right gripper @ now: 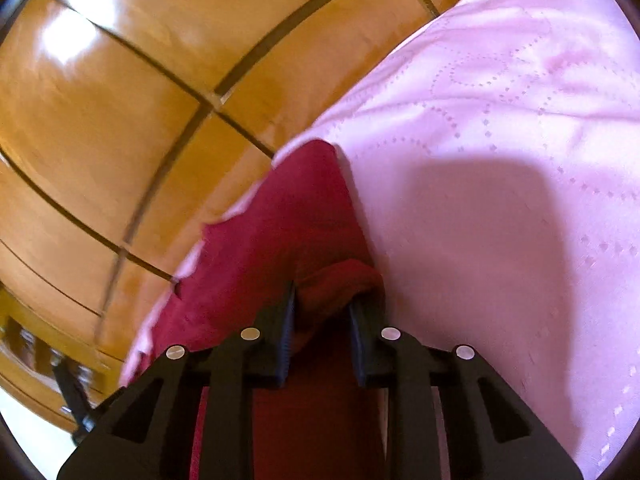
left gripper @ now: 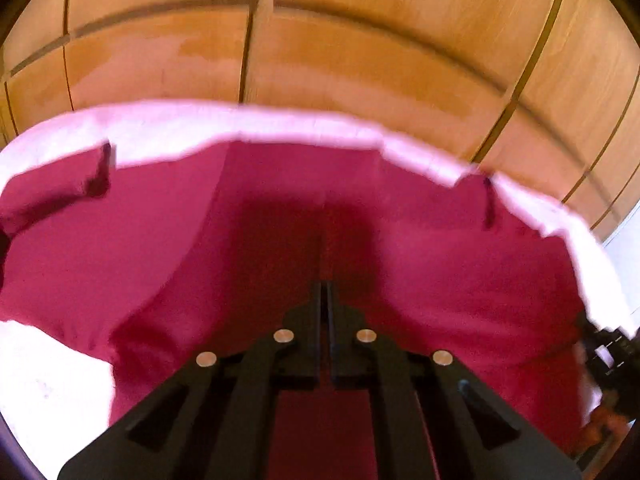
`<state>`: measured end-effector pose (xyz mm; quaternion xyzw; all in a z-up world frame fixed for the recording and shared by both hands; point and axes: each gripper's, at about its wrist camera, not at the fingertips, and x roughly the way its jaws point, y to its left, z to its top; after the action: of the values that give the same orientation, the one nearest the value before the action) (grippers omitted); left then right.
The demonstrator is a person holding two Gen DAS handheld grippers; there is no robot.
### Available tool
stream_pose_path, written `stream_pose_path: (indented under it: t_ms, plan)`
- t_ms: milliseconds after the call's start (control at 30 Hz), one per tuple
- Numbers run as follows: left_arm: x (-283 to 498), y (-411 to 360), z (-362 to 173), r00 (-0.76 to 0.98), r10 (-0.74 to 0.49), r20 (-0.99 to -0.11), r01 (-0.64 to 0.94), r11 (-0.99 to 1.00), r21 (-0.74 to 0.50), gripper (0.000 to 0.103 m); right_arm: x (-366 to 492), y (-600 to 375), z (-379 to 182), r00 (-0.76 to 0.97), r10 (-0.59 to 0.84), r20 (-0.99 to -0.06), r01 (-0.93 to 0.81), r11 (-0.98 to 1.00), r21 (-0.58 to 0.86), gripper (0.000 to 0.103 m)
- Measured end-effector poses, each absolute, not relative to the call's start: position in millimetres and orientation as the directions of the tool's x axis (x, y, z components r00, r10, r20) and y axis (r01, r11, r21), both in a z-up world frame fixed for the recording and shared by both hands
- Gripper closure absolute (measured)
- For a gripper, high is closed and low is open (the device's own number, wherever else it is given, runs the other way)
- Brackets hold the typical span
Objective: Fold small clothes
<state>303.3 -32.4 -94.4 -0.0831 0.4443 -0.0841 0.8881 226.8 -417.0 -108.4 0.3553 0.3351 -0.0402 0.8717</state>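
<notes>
Pink bedspread (right gripper: 500, 140); red garment (right gripper: 280, 216) pinched in right gripper (right gripper: 326, 300).

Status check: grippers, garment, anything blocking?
Left gripper shut, tips on the red garment. Right gripper shut on a bunched fold of garment. Garment on pink quilt. Nothing in the way.

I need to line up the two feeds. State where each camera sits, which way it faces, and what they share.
Left wrist: on the left gripper, looking down along its shut fingers at the red garment, wooden floor beyond.
Right wrist: on the right gripper, angled down at a bunched fold of garment between its fingers.
Shared: garment, pink quilted cover, floor.
</notes>
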Motion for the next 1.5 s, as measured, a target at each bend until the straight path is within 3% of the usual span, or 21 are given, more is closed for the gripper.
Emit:
stream_pose_path:
  t_ms: [133, 267, 300, 333, 400, 533, 633, 800, 933, 1000, 1233, 1267, 1367, 1467, 1500]
  plan:
    - [301.1, -37.4, -100.8, 0.615, -0.188, -0.766, 0.084, 0.981, -0.173, 0.099, 234.9, -411.3, -110.2, 0.76, 0.128, -0.637, 0.317, 0.783, 0.535, 0.085]
    - [301.1, -38.2, -105.4, 0.625, -0.188, -0.758, 0.084, 0.981, -0.174, 0.097, 221.5, -416.2, -105.1, 0.758, 0.182, -0.626, 0.302, 0.753, 0.585, 0.081]
    - [302.1, -34.4, -107.1, 0.625, -0.209, -0.752, 0.083, 0.976, -0.203, 0.097, 210.9, -416.0, -99.5, 0.758, 0.187, -0.625, 0.298, 0.753, 0.587, 0.076]
    - [302.6, -31.3, -108.8, 0.624, -0.227, -0.748, 0.082, 0.971, -0.227, 0.096, 202.9, -415.8, -94.5, 0.758, 0.165, -0.631, 0.309, 0.761, 0.57, 0.062]
    - [305.0, -25.4, -111.5, 0.619, -0.267, -0.738, 0.079, 0.957, -0.279, 0.096, 184.3, -415.2, -78.8, 0.779, 0.087, -0.622, 0.33, 0.786, 0.523, 0.052]
    - [304.9, -22.0, -113.6, 0.619, -0.285, -0.732, 0.08, 0.95, -0.303, 0.096, 188.4, -408.7, -50.7, 0.824, 0.047, -0.564, 0.283, 0.829, 0.483, 0.052]
    - [303.6, -23.7, -113.4, 0.621, -0.272, -0.735, 0.082, 0.955, -0.285, 0.096, 230.4, -390.5, -40.1, 0.818, 0.027, -0.575, 0.242, 0.891, 0.385, 0.053]
    - [304.4, -18.8, -115.7, 0.618, -0.303, -0.725, 0.081, 0.942, -0.325, 0.095, 286.3, -384.4, -65.4, 0.736, -0.045, -0.676, 0.305, 0.913, 0.27, 0.055]
    - [306.1, -13.8, -119.6, 0.61, -0.337, -0.717, 0.082, 0.927, -0.366, 0.095, 282.4, -405.5, -98.2, 0.676, -0.118, -0.727, 0.424, 0.869, 0.253, 0.056]
    - [306.4, -14.7, -120.5, 0.609, -0.335, -0.718, 0.083, 0.928, -0.363, 0.095, 277.6, -414.3, -104.8, 0.704, -0.077, -0.706, 0.415, 0.851, 0.321, 0.056]
    - [307.1, -12.1, -119.9, 0.607, -0.349, -0.714, 0.083, 0.921, -0.38, 0.094, 279.1, -406.1, -103.3, 0.694, -0.128, -0.708, 0.419, 0.872, 0.253, 0.054]
    - [306.7, -9.3, -118.8, 0.604, -0.369, -0.706, 0.086, 0.911, -0.402, 0.086, 279.7, -404.2, -102.9, 0.697, -0.13, -0.705, 0.419, 0.872, 0.253, 0.054]
    - [294.5, 2.7, -107.5, 0.607, -0.422, -0.673, 0.095, 0.88, -0.466, 0.036, 269.9, -400.6, -97.1, 0.718, -0.162, -0.677, 0.427, 0.871, 0.245, 0.053]
    - [266.8, 17.9, -88.8, 0.69, -0.311, -0.653, 0.035, 0.916, -0.399, 0.015, 249.1, -391.1, -79.2, 0.784, -0.224, -0.578, 0.42, 0.878, 0.23, 0.052]
    - [257.1, 26.7, -84.0, 0.707, -0.282, -0.649, 0.018, 0.924, -0.382, 0.013, 241.1, -383.4, -71.2, 0.805, -0.255, -0.535, 0.417, 0.886, 0.205, 0.044]
